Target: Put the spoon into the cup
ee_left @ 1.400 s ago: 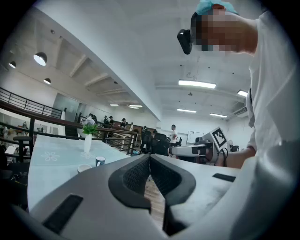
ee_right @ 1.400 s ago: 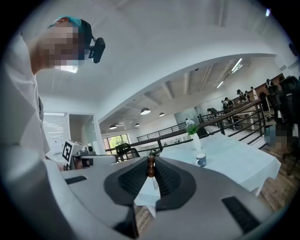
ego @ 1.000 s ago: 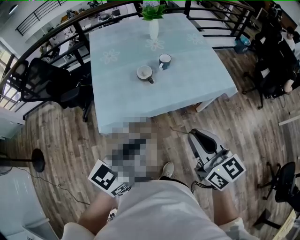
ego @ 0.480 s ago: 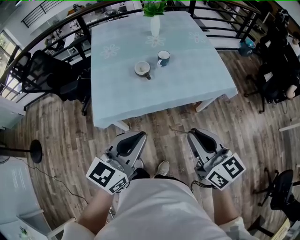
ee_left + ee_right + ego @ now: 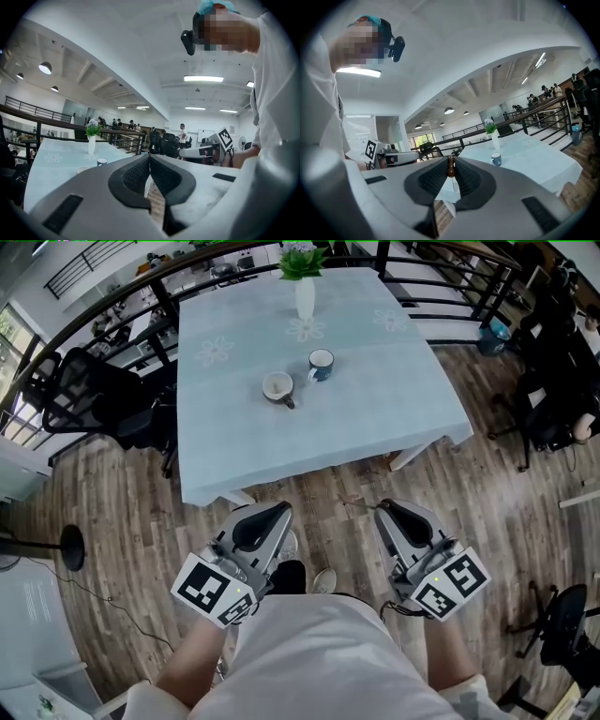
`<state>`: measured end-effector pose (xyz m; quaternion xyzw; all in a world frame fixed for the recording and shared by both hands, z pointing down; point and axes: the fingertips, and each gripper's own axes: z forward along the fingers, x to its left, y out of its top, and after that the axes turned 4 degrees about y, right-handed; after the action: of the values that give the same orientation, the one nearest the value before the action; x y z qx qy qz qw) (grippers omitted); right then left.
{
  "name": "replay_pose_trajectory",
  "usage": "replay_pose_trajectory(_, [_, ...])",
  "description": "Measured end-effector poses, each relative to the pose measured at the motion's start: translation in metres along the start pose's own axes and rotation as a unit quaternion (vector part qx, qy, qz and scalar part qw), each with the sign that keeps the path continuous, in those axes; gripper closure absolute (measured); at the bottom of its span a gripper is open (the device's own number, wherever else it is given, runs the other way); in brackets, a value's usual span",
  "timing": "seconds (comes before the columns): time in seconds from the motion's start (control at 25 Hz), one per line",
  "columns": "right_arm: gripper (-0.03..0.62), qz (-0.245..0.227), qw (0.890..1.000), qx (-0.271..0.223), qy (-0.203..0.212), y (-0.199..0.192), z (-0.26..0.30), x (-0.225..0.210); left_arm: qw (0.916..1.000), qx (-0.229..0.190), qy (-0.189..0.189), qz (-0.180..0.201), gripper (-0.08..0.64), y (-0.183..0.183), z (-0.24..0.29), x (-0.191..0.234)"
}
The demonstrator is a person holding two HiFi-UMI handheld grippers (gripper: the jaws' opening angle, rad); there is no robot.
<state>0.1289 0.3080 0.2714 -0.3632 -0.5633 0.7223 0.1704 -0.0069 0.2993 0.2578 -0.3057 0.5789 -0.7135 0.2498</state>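
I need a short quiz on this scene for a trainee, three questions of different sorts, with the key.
1. True or false: the right gripper holds the spoon between its jaws.
2. What colour is the cup nearer the vase?
3. The left gripper has its jaws: A) together, empty; B) shut on a cup; C) wide apart.
Key: 1 true; 2 blue; 3 A.
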Motion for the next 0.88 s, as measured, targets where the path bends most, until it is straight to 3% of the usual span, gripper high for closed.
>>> replay_pose_trajectory(0.32, [0.535, -0.003, 1.0, 0.008, -0.006, 0.007, 0.025, -0.031, 1.0, -0.002, -0.003, 0.001, 0.54, 0.005, 0.032, 0.03])
replay_pose_trajectory(0.88, [0.535, 0.012, 0.999, 0.021, -0.026, 0.025, 0.133, -0.109, 0.9998, 0.014, -0.014, -0.008, 0.54, 0.013, 0.111, 0.148])
